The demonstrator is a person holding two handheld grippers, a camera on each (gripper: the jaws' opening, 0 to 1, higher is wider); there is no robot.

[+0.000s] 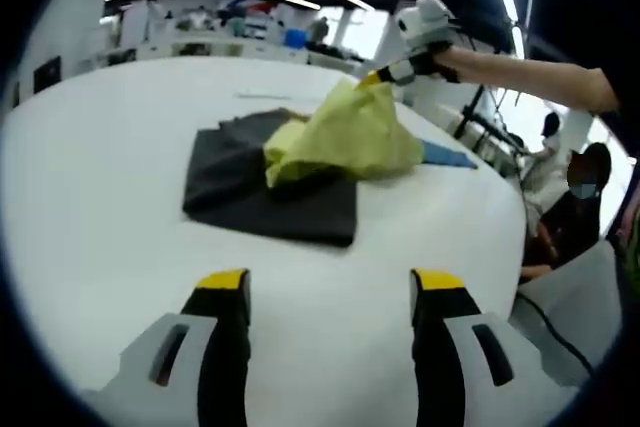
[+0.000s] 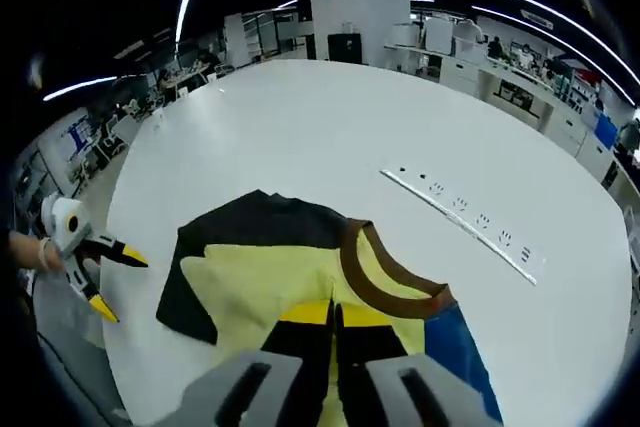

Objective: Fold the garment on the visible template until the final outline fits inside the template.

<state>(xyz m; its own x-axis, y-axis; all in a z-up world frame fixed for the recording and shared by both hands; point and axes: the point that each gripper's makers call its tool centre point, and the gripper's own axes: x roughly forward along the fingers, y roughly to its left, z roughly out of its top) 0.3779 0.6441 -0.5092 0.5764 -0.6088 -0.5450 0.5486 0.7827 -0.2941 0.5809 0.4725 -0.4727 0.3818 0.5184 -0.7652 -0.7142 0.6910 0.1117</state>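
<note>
A yellow shirt (image 1: pixel 345 137) with a brown collar (image 2: pixel 385 282) and a blue sleeve (image 2: pixel 455 347) lies partly on a dark grey template (image 1: pixel 260 192) on the white table (image 1: pixel 100 207). My right gripper (image 2: pixel 335 315) is shut on the yellow fabric and holds one part of it up off the table; it appears as the right gripper (image 1: pixel 385 75) above the bunched shirt. Near the table's front edge my left gripper (image 1: pixel 330 287) stands open and holds nothing. It is the left gripper (image 2: pixel 120 287) at the left, apart from the template (image 2: pixel 250 222).
A long white power strip (image 2: pixel 460 219) lies on the table beyond the shirt. A person's bare arm (image 1: pixel 530 72) reaches in from the right. Other people sit past the table's right edge (image 1: pixel 575 207). Desks and shelves line the room behind.
</note>
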